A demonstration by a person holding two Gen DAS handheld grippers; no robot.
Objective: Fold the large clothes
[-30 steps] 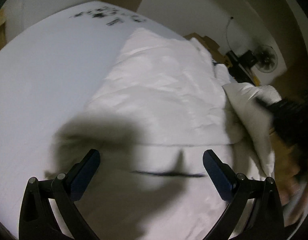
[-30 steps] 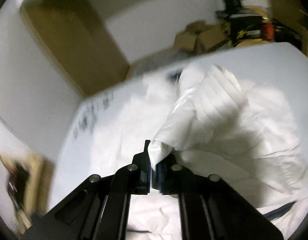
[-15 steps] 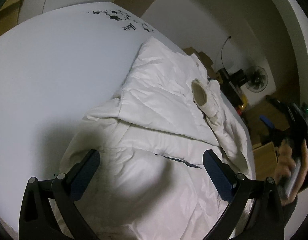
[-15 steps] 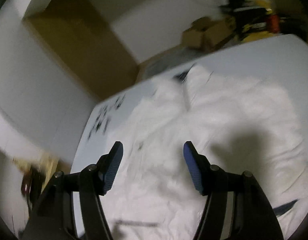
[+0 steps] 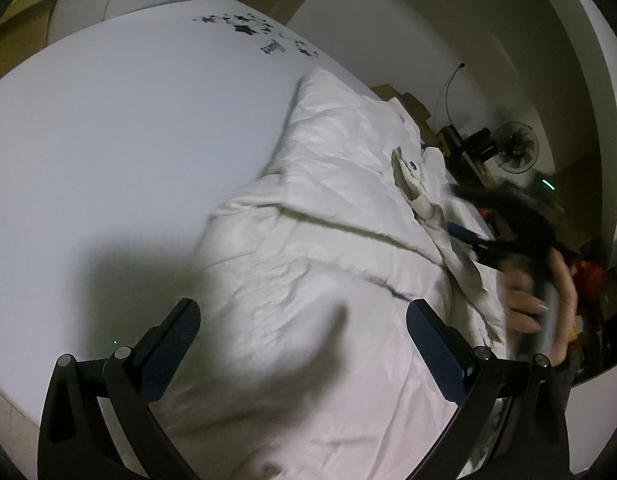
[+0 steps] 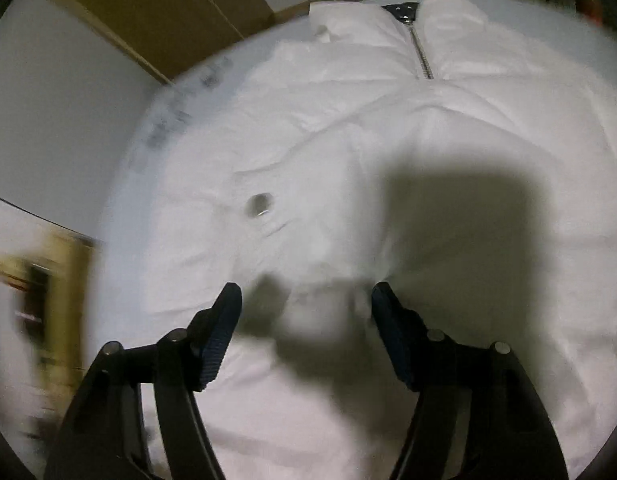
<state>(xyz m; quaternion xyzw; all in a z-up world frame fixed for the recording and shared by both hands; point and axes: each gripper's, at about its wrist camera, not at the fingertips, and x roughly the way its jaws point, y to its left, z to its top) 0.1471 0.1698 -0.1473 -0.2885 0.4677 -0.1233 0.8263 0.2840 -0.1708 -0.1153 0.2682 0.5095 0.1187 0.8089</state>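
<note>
White padded jacket lies flat on the white table, zipper and collar at the far end, long axis running away from both grippers. Right gripper: jaws opening, nothing between them, just above a sleeve fold. Left gripper: jaws apart, empty, over the hem. Right is nearer.

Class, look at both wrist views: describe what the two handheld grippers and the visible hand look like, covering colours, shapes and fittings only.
Both the left gripper and right gripper have black angular linkage arms joined by silver round pivot bolts, ending in flat dark-blue textured pads. The hand at the left view's edge is blurred; its sleeve cannot be made out.
</note>
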